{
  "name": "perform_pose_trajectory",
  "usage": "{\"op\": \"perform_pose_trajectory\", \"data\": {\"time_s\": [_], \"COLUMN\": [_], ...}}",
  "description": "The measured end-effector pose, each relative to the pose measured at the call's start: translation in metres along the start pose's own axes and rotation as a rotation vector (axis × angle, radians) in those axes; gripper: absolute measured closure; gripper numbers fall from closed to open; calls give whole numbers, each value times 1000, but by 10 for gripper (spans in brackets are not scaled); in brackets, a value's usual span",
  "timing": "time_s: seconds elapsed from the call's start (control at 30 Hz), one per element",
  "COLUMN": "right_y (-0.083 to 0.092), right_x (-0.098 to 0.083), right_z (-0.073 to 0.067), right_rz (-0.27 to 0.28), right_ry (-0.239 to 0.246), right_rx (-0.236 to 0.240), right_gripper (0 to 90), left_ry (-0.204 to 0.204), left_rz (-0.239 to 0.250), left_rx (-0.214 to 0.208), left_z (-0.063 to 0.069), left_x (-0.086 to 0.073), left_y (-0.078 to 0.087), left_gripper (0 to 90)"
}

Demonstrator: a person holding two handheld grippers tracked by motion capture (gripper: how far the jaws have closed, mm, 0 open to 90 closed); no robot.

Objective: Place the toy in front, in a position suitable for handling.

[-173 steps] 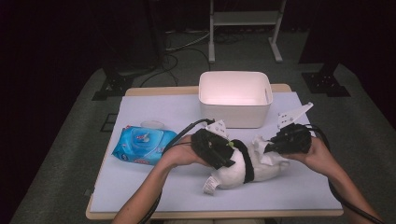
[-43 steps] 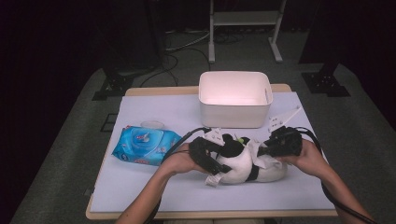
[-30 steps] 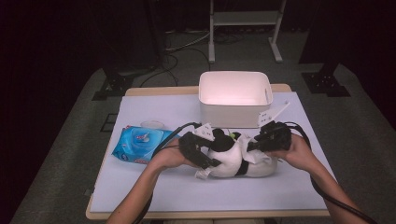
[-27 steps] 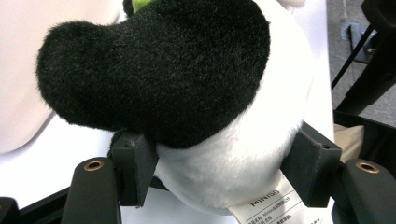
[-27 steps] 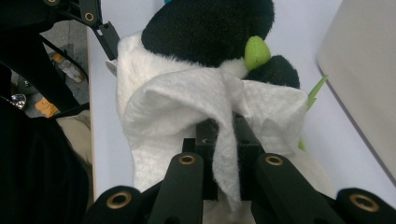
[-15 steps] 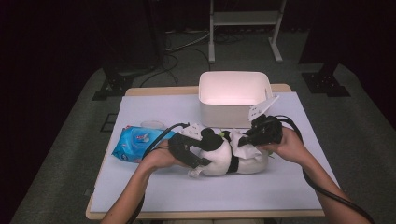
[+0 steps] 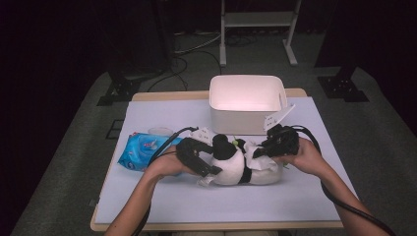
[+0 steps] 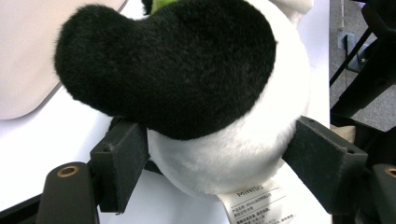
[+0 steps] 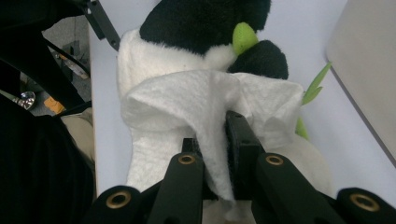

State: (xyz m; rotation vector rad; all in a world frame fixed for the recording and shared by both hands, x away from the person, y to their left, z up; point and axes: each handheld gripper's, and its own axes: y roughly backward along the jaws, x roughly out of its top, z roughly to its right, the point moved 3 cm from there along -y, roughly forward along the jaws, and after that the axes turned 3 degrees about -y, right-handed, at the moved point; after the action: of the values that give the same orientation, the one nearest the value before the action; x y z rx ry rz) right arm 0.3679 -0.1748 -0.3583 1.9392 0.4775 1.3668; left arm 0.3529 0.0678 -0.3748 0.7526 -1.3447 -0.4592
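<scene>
A black-and-white panda plush [image 7: 235, 166] lies on its side on the white table [image 7: 206, 201], in front of the bin. My left gripper [image 7: 209, 169] reaches in from the left; in the left gripper view its jaws stand on either side of the plush's white body [image 8: 210, 154], pads [image 8: 119, 163] touching the fur. These jaws have just been opening with the plush between them. My right gripper [image 7: 269, 149] is shut on a white wipe [image 9: 187, 98], which drapes over the plush [image 9: 196, 18] near a green leaf [image 9: 317, 81].
A white bin [image 7: 246, 123] stands just behind the plush, close to both grippers. A blue pack of wipes [image 7: 142, 150] lies to the left, with a small white cup [image 7: 160, 131] behind it. Cables trail from both grippers toward the table's front edge.
Both hands and the plush have shifted leftward across the table. The right gripper, still holding the wipe, has come in over the plush.
</scene>
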Motion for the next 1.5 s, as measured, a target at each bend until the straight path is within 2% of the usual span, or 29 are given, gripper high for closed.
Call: {"op": "perform_pose_trajectory", "data": {"time_s": [0.23,0.5,0.73,0.97,1.13,1.27,1.37,1.5], "right_y": [-4,-7,-8,-9,-10,-10,-10,-4], "right_x": [0,-1,-2,-3,-4,-5,-5,0], "right_z": [-6,-10,-11,-13,-15,-17,-18,-21], "right_rz": [-12,-13,-9,-12,-13,-16,-21,-24], "right_ry": [14,16,25,24,30,30,34,52], "right_rx": [11,26,32,43,46,52,52,14], "right_gripper": [838,839,839,839,839,839,839,839], "left_ry": [12,-4,-33,-66,-72,-98,-92,-79], "left_rz": [8,24,31,9,5,-20,-30,-26], "left_rx": [12,38,48,47,38,32,21,8], "left_z": [-1,-3,0,2,3,4,5,5], "left_x": [5,13,27,40,47,50,49,45], "left_y": [9,17,14,10,6,1,-1,-2], "left_gripper": [223,222,207,208,214,243,259,270]}}
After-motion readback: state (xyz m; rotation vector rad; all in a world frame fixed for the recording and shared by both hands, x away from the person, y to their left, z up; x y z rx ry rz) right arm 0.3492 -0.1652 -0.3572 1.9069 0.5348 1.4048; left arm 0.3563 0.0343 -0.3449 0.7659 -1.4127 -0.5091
